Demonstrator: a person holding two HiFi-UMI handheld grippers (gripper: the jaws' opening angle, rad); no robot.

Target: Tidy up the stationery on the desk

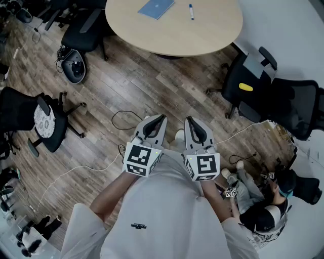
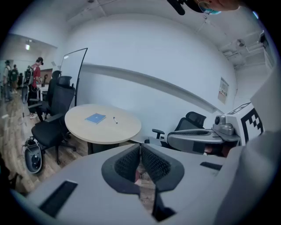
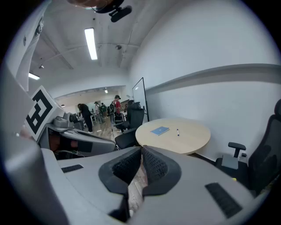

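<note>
The flat blue notebook [image 1: 156, 8] is cropped on the round wooden bench [image 1: 202, 35]. The slim white pen [image 1: 191, 11] points away. The left tool [image 1: 161, 118] and right tool [image 1: 189, 120] are closed — empty.

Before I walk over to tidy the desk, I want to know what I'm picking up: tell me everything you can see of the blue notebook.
The blue notebook is thin, flat and rectangular, with a plain light-blue cover; it looks closed. It lies flat and askew on the round, light wood-look table. A pen lies to its right, apart from it. Nothing rests on it or holds it. No print shows.
</note>
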